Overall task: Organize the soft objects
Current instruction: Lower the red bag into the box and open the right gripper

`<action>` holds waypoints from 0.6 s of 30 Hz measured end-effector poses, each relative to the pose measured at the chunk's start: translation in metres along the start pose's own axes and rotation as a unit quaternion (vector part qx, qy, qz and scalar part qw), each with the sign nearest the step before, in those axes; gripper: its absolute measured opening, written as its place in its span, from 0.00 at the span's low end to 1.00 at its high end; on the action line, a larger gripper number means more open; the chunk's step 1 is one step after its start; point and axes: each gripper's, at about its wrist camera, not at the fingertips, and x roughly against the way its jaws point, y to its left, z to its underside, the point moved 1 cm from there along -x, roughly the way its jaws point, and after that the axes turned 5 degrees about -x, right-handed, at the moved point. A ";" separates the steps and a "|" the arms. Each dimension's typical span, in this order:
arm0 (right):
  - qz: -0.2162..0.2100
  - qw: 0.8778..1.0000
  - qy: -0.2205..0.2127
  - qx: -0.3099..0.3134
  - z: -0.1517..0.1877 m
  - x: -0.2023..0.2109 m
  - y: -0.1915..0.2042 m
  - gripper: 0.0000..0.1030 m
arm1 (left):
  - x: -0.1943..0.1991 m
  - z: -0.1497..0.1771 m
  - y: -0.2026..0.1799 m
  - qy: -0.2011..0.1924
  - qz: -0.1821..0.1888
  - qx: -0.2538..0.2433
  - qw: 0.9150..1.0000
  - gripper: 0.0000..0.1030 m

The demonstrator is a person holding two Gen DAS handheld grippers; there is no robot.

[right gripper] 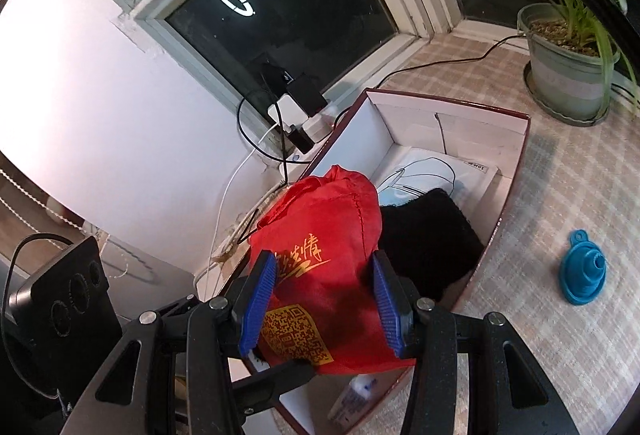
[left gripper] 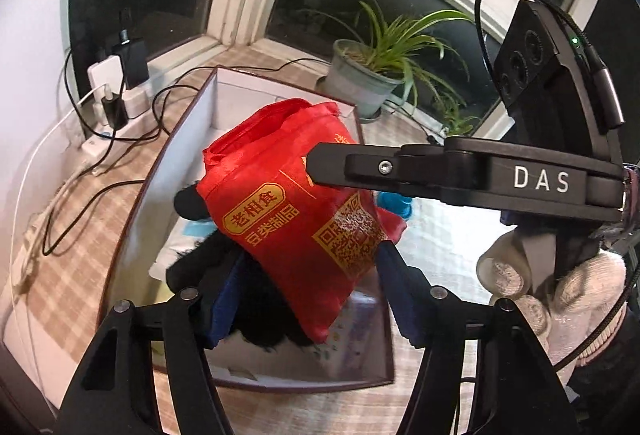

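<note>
A red fabric bag [left gripper: 296, 203] with yellow print and a QR code hangs over an open white-lined box [left gripper: 188, 139]. My right gripper [right gripper: 324, 299] is shut on the red bag [right gripper: 320, 267], its blue pads [right gripper: 260, 299] pressing both sides. In the left wrist view the right gripper's finger [left gripper: 360, 167] crosses the bag from the right. My left gripper [left gripper: 308, 295] is open, its blue pads [left gripper: 224, 307] spread either side of the bag's lower end. A black fuzzy cloth [right gripper: 432, 235] and a white packet [right gripper: 424, 175] lie in the box [right gripper: 516, 163].
A potted green plant [left gripper: 368, 79] stands behind the box on the checked tablecloth [right gripper: 560, 215]. A blue funnel [right gripper: 584, 275] lies right of the box. Chargers and tangled cables [left gripper: 116, 91] sit at the wall on the left, under a dark window.
</note>
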 end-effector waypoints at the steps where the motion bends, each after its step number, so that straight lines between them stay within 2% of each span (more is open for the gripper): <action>1: 0.003 1.000 0.001 0.000 -0.001 -0.002 -0.001 0.43 | -0.001 -0.001 0.001 0.001 -0.001 0.000 1.000 0.61; 12: 0.025 1.000 -0.002 -0.003 -0.010 -0.010 -0.005 0.43 | -0.012 -0.007 0.011 0.007 -0.021 0.004 1.000 0.61; 18: 0.029 0.999 -0.013 -0.004 -0.011 -0.001 -0.008 0.48 | -0.008 -0.007 0.015 0.001 -0.032 0.009 0.999 0.62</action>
